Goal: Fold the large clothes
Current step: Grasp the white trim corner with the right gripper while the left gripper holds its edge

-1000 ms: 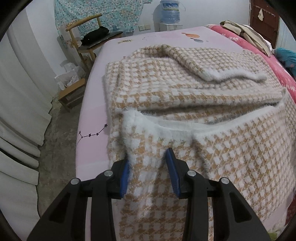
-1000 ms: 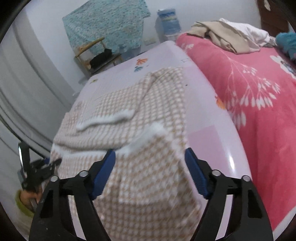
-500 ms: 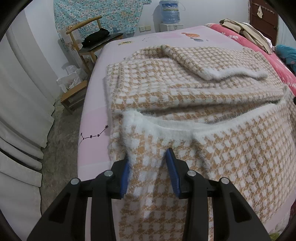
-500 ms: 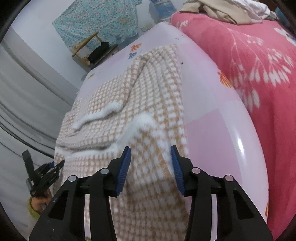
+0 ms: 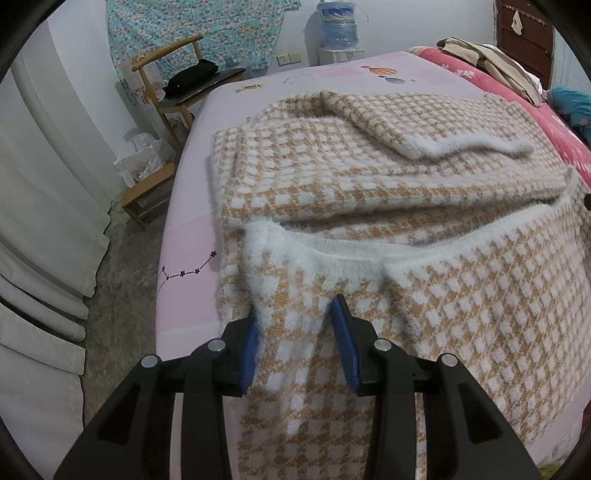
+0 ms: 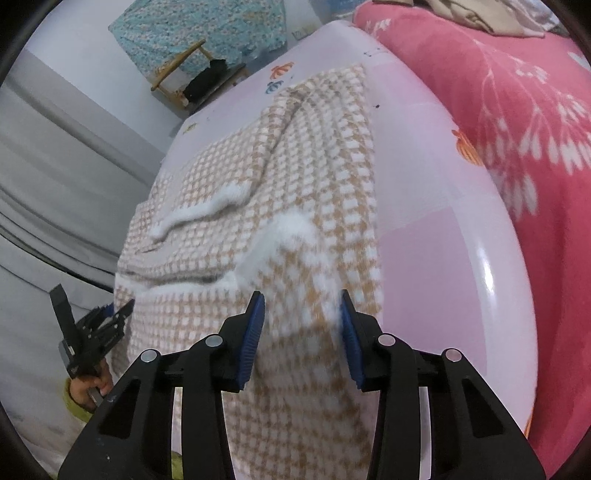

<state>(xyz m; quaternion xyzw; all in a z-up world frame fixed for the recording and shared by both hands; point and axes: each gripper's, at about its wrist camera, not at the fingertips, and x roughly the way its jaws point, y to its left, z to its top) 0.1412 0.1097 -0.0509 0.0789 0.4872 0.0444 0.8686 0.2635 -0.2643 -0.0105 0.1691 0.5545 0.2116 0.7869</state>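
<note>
Our right claw (image 6: pixel 301 314) has just closed from wide onto the checked sweater's (image 5: pixel 369 192) white-trimmed hem on the pink bed (image 6: pixel 436 221), while our left claw (image 5: pixel 293 325) stays clamped on its corner.

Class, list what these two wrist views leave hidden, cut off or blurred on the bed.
- Left wrist view: the checked sweater runs off the bottom edge; its lower part is hidden behind the left gripper.
- Right wrist view: the knit at the right gripper is blurred.
- Clothes pile: cut off by the top edge.
</note>
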